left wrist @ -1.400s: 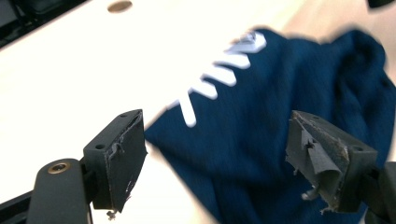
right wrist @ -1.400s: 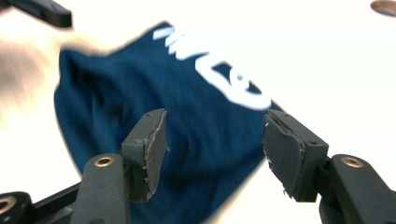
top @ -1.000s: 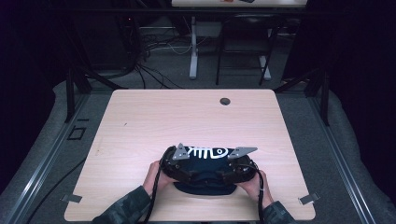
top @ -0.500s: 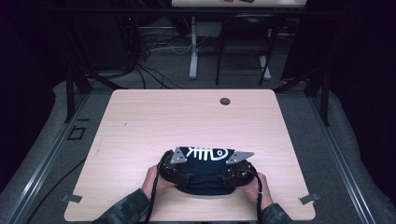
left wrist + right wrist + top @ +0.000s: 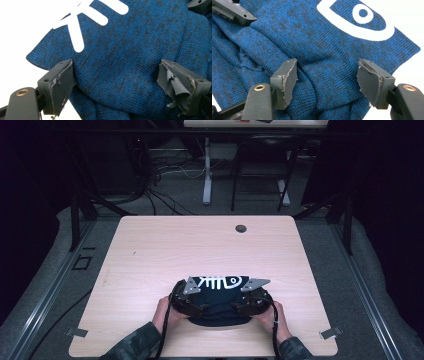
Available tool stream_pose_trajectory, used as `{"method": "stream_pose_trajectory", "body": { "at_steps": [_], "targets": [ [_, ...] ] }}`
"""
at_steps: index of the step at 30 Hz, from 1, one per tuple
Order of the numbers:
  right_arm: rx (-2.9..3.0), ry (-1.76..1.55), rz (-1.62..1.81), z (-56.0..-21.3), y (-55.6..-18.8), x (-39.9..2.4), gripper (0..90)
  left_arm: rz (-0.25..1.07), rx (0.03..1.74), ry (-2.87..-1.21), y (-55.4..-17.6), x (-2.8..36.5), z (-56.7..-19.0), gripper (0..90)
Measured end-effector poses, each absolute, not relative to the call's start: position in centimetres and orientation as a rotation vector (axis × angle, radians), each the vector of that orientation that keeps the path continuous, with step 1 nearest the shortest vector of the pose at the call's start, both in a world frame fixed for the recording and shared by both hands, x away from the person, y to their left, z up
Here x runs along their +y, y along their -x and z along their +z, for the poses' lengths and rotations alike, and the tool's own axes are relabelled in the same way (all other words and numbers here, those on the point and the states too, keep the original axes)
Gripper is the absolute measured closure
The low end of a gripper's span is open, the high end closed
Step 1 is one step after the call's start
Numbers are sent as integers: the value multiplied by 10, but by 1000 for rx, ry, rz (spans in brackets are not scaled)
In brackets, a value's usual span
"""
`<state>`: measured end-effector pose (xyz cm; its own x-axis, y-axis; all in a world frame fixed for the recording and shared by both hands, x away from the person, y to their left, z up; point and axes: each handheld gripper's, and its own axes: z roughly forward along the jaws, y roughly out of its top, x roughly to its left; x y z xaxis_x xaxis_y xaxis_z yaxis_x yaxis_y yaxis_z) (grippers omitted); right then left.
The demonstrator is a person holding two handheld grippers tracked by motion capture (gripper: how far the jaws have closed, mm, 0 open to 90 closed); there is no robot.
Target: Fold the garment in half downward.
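1. Two grippers work one blue knit garment (image 5: 220,306), which is bunched at the near middle of the wooden table (image 5: 150,250), its white fish-skeleton print (image 5: 220,282) facing up.
2. On the left, the left gripper (image 5: 115,82) has its jaws spread wide, a thick fold of the knit bulging between the pads; they seem to press its flanks, though I cannot tell how firmly.
3. On the right, the right gripper (image 5: 327,82) likewise straddles a rolled fold, its jaws apart with the pads against the cloth.
4. The step looks like gathering or folding the garment. To do it well, bite the same layers on both sides, move both hands evenly, and keep the print flat so nothing twists.
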<state>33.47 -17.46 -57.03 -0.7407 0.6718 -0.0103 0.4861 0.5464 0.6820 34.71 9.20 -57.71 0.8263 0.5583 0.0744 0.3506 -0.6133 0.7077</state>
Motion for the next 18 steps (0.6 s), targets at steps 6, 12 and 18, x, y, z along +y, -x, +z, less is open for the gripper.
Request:
{"method": "stream_pose_trajectory", "body": {
  "at_steps": [6,12,18],
  "targets": [
    [2497,-975,1006,-569,-334,-175,301,333,675,-2263,-350,96,-577,137],
    [2465,-997,1046,-557,-330,-182,151,355,682,-2227,-350,103,-564,78],
    [2349,-1057,1121,-536,-318,-206,73,420,725,-2150,-350,126,-545,39]
  ]
}}
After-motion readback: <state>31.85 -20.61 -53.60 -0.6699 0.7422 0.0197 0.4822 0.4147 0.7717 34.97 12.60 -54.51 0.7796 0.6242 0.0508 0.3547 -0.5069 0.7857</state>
